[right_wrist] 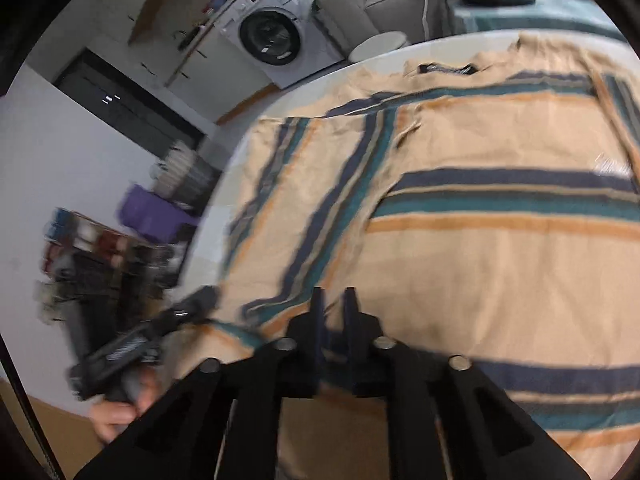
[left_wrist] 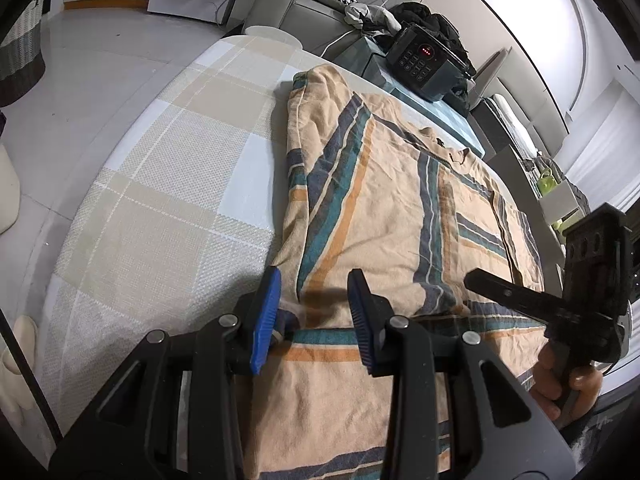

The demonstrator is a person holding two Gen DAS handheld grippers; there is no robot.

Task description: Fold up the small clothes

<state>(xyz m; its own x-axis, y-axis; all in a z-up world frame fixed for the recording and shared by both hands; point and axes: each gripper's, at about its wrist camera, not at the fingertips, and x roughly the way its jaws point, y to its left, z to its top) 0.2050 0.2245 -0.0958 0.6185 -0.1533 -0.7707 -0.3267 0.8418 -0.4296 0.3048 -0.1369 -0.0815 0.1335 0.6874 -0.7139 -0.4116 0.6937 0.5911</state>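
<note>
Shirt (left_wrist: 400, 216) was the landmark in the left wrist view: a peach garment with teal, navy and orange stripes, spread flat on the checked tablecloth (left_wrist: 160, 168), collar at its far end and one sleeve folded in over the body. The left gripper (left_wrist: 316, 316) hovered over the shirt's near left edge with its blue pads (left_wrist: 266, 320) wide apart, holding nothing. Off the shirt's near right side the right gripper (left_wrist: 592, 292) showed in a hand, its jaws too edge-on to read. A dark keypad device (left_wrist: 424, 60) sat beyond the collar.

From the right wrist view — blurred by motion — the shirt (right_wrist: 460, 264) filled the frame and the right gripper (right_wrist: 334, 312) stood over its near hem with fingers narrowly parted; no cloth was clearly pinched. The left gripper (right_wrist: 140, 344) lay past the shirt's left edge, a washing machine (right_wrist: 276, 36) far behind.

To do the next fold well, both grippers should likely bite the hem at matching corners, lift evenly and carry it toward the collar — keeping the tucked sleeve from slipping out
</note>
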